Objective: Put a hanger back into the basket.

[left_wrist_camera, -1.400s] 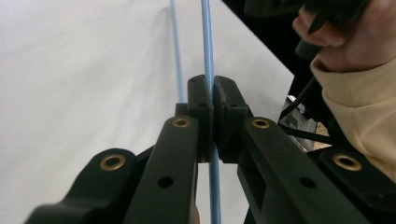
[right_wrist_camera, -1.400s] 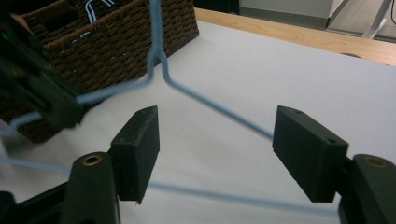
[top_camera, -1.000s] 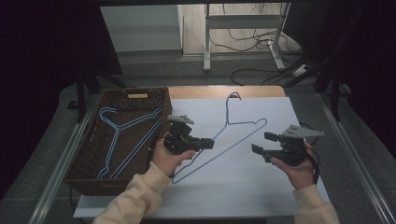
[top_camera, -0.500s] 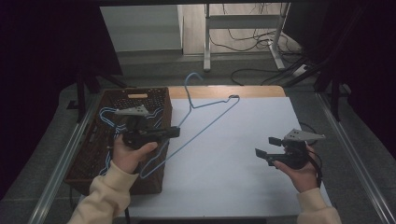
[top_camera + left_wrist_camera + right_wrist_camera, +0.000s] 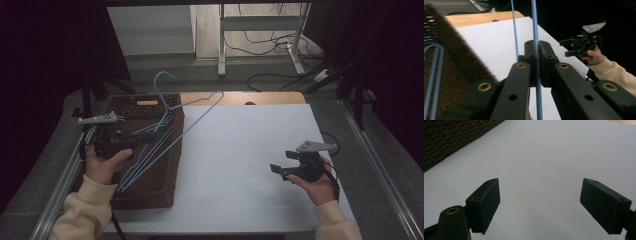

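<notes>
One blue hanger [image 5: 534, 30] sits clamped in the left tool [image 5: 538, 53], over the basket [image 5: 150, 187].

Both forearms wear cream long sleeves [image 5: 82, 212] with ribbed cuffs. Each hand carries a black claw: the left claw [image 5: 537, 60] has thick linkage arms set with brass-ringed pivots and plain holes. The right claw [image 5: 278, 171] has blocky black pads and a grey three-cornered plate [image 5: 315, 147] with small holes.
</notes>
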`<state>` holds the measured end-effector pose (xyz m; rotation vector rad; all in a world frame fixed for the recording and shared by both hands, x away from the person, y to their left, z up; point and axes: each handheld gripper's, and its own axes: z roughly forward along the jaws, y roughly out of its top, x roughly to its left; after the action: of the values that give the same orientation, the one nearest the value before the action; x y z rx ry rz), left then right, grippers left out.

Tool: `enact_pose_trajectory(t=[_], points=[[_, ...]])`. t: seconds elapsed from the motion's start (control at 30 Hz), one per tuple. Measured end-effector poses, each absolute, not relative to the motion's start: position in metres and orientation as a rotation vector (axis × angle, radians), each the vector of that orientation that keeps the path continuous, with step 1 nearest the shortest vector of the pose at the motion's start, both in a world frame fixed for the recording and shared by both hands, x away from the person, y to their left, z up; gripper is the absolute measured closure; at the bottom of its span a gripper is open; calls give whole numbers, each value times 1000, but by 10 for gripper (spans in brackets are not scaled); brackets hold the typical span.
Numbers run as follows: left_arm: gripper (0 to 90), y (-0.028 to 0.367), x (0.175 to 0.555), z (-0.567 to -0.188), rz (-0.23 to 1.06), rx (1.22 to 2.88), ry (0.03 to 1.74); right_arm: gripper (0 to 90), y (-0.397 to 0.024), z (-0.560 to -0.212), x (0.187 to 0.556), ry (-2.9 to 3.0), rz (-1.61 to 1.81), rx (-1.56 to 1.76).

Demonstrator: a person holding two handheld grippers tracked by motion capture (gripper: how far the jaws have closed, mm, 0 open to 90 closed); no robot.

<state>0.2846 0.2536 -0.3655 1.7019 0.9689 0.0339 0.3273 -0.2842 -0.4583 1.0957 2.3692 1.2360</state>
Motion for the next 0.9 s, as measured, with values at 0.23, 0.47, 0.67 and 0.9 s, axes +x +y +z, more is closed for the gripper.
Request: enact_pose_trajectory(t=[0.23, 0.47, 0.67, 0.9], points=[[864, 285, 283, -377, 53, 1646, 1031, 162, -283, -461, 328, 2381, 1209, 1103], [865, 300, 284, -386, 63, 1636, 1068, 162, -282, -463, 329, 2393, 1195, 1100], [864, 310, 284, -389, 73, 1627, 1082, 160, -282, -464, 329, 2403, 1183, 1094], [865, 324, 285, -395, 93, 1616, 1111, 159, -283, -466, 330, 2402, 1184, 1102]])
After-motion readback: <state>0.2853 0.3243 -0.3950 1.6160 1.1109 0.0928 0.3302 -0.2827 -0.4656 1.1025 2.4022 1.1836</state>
